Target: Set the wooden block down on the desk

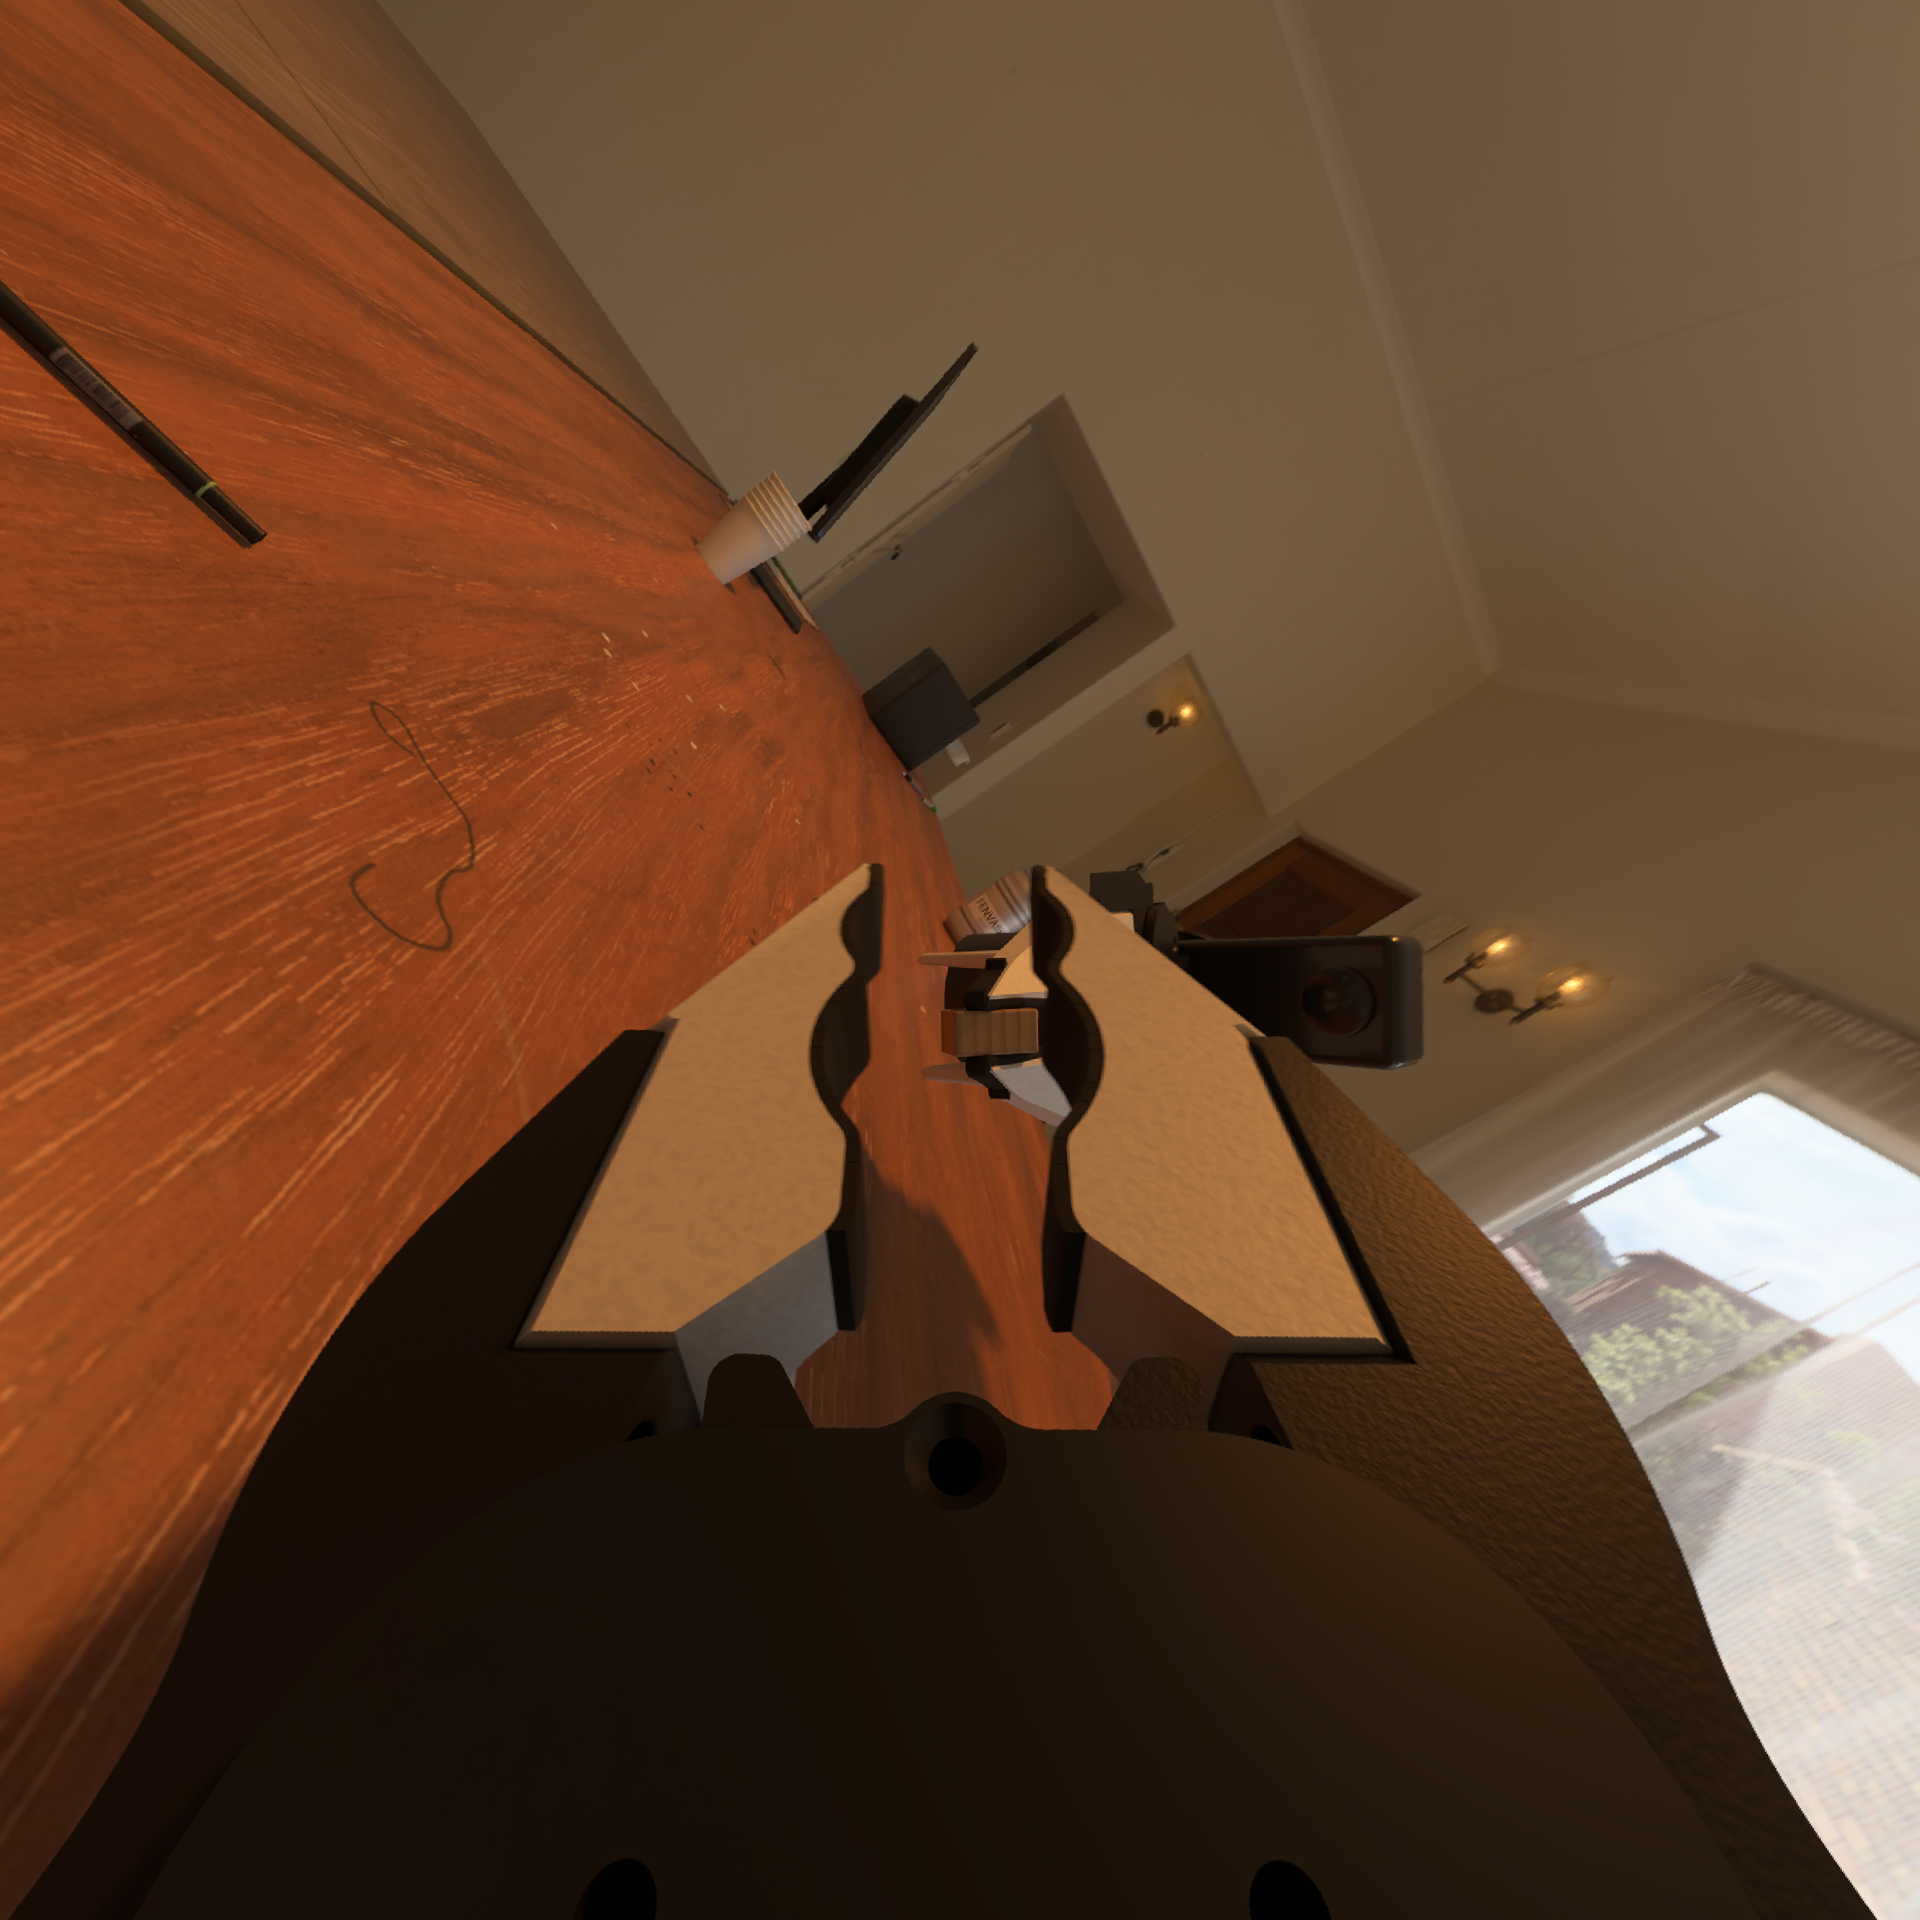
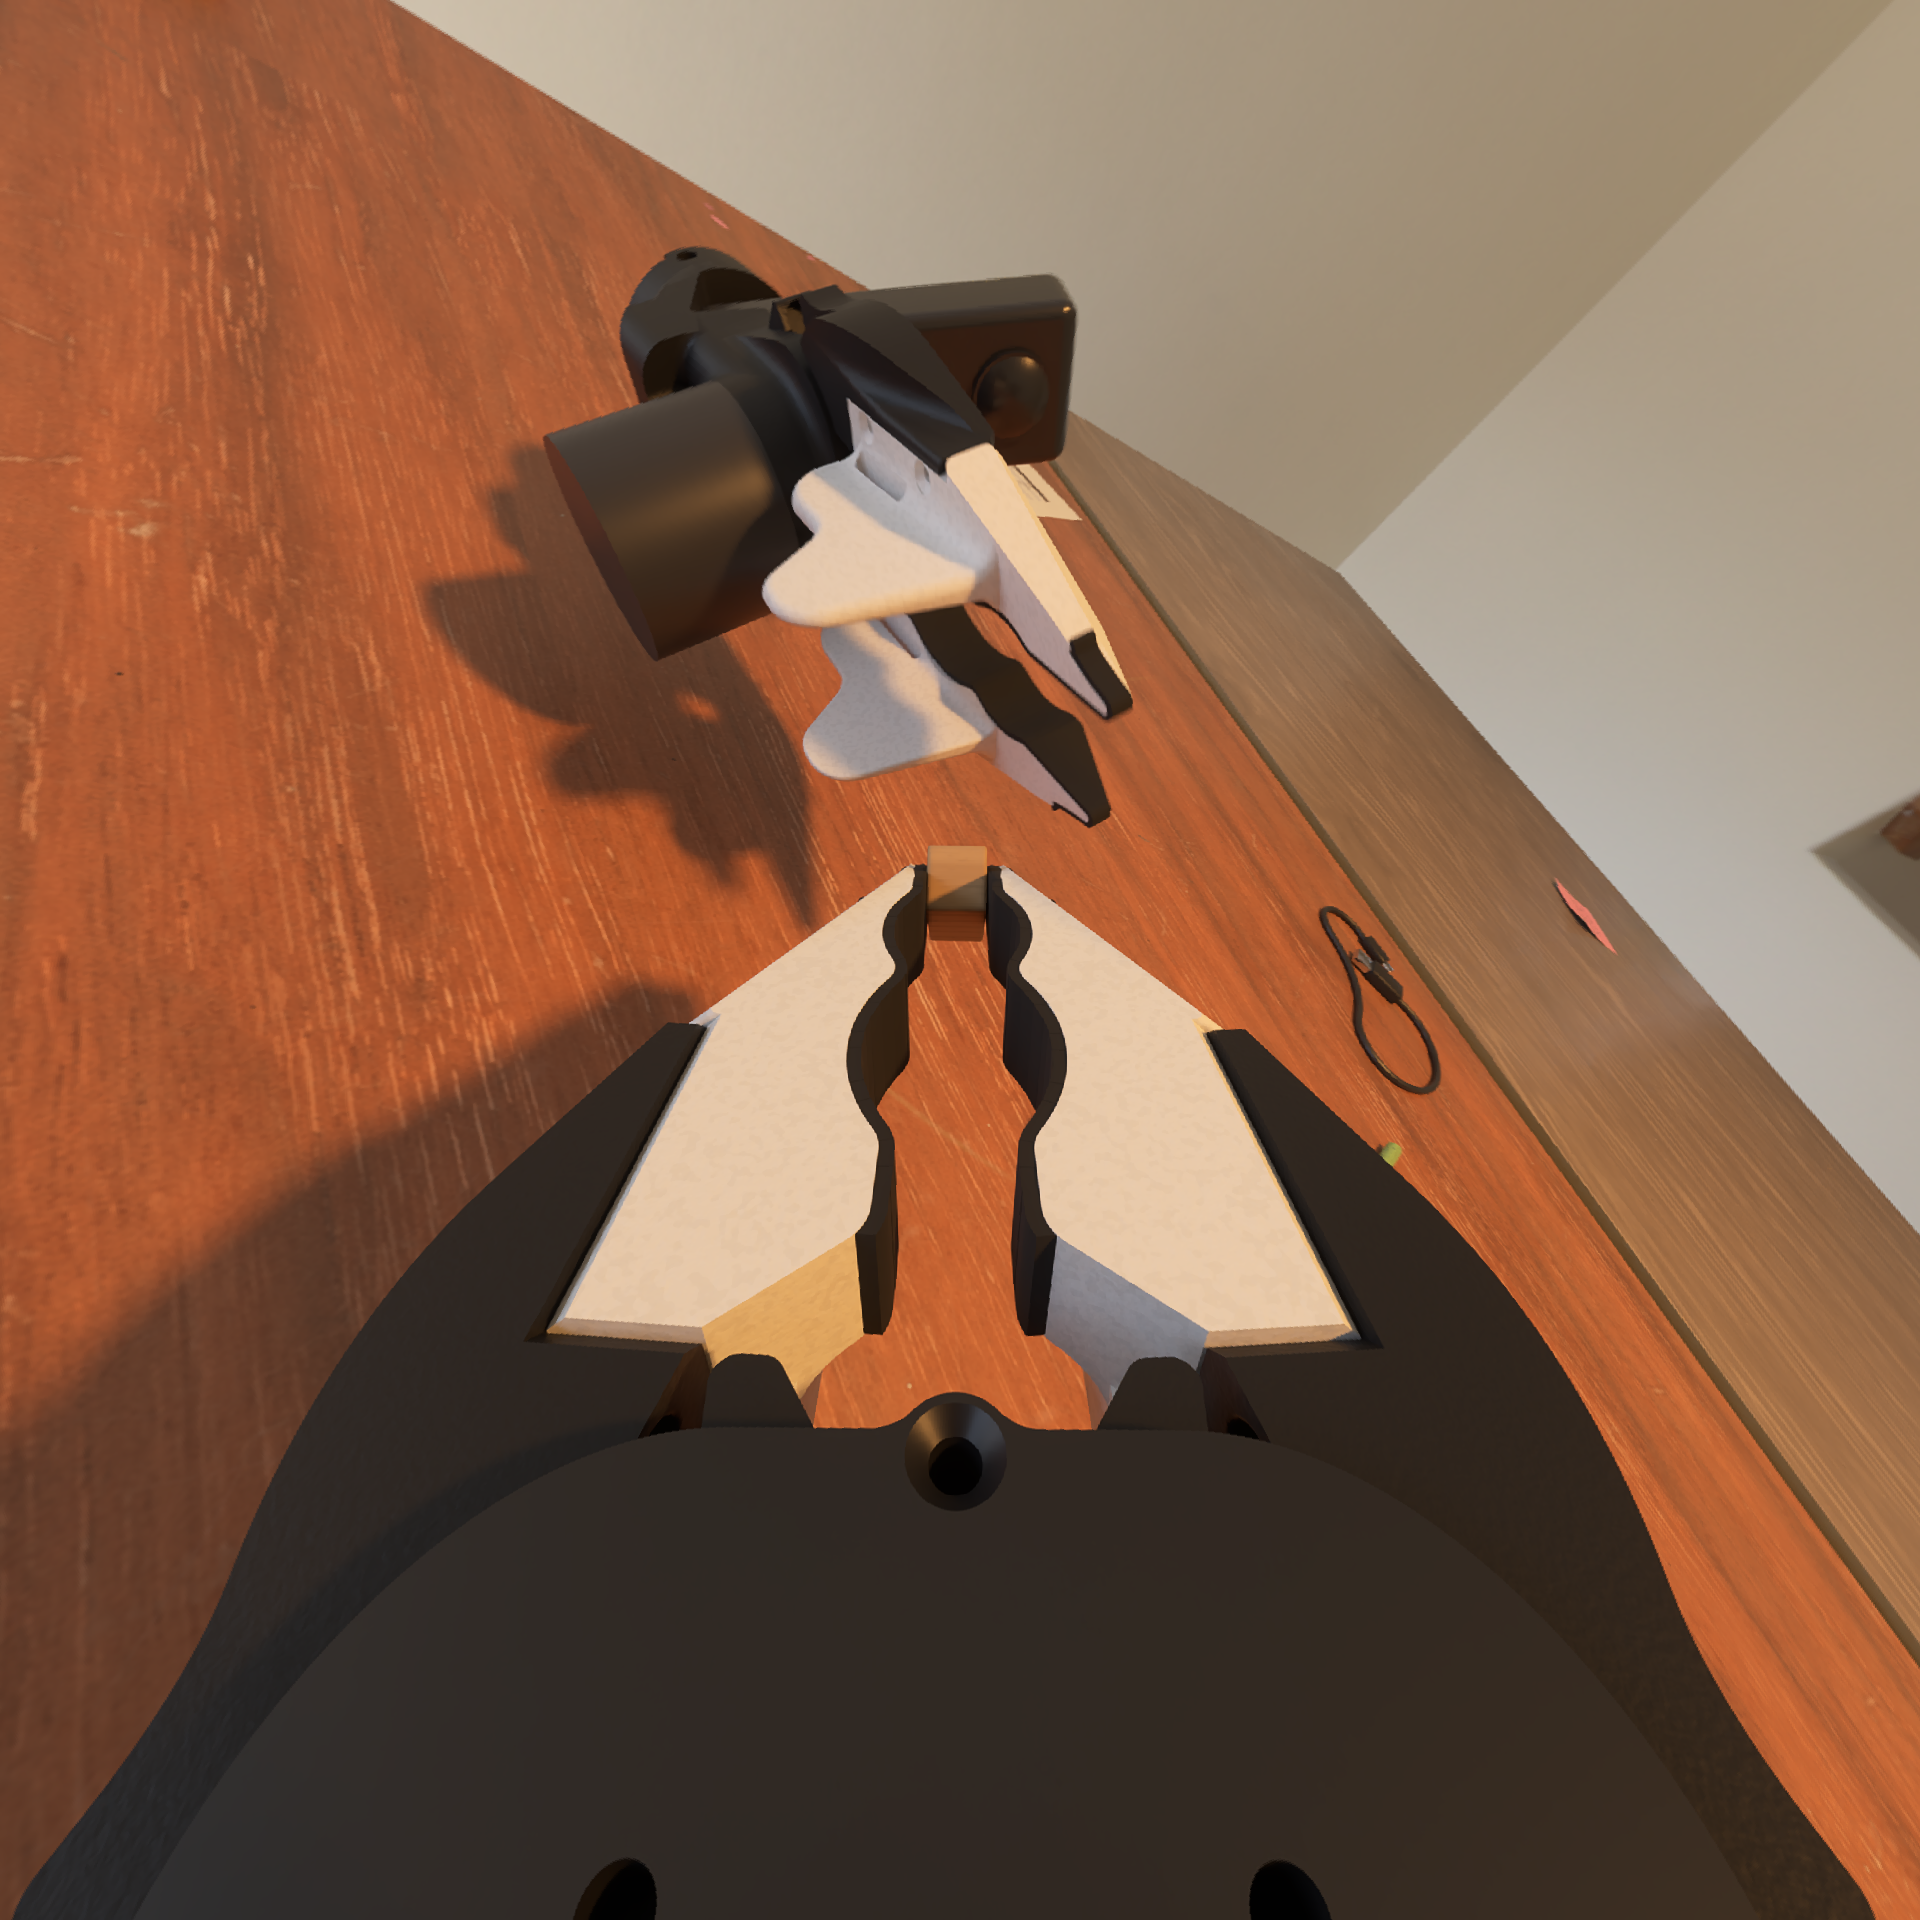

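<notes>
Left wrist view: left gripper (image 1: 956,883), jaws apart and empty, over the reddish-brown wooden desk (image 1: 312,623); thin black cable loop (image 1: 416,831) and white paper cup (image 1: 750,525) lie near the far edge.
Right wrist view: right gripper (image 2: 956,883) clamps the small light wooden block (image 2: 957,878) at its fingertips, above the desk.

right gripper (image 2: 957,883) clamping wooden block (image 2: 957,878), above desk (image 2: 312,727)

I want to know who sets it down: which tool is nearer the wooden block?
Right. The right tool grips the wooden block between its fingertips. The left tool is open and empty, facing the block across a gap above the desk.
</notes>
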{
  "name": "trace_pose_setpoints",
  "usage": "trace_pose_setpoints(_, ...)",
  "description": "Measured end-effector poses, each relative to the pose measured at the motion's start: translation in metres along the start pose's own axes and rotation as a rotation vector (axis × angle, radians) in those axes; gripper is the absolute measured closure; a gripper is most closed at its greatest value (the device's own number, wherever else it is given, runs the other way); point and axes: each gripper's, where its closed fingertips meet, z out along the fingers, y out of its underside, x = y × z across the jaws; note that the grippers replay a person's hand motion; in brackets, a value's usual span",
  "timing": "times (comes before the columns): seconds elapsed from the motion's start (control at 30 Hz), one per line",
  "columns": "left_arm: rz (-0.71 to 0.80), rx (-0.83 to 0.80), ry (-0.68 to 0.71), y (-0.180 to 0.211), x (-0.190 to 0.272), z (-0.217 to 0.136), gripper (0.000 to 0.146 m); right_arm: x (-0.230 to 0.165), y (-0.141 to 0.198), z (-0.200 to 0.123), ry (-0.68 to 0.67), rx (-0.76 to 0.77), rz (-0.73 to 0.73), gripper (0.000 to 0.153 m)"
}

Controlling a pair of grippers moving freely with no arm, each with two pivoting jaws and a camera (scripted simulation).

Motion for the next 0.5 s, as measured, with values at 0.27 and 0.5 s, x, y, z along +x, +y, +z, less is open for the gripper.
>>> trace_pose_setpoints(0.27, 0.029, 0.032, 0.01, -0.012, 0.005, -0.007, 0.109, 0.008, -0.005, -0.007, 0.035, 0.024, -0.002, 0.142)
trace_pose_setpoints(0.5, 0.261, 0.267, 0.077, -0.058, 0.055, -0.04, 0.115, -0.003, -0.003, 0.002, -0.019, 0.002, 0.014, 0.142)
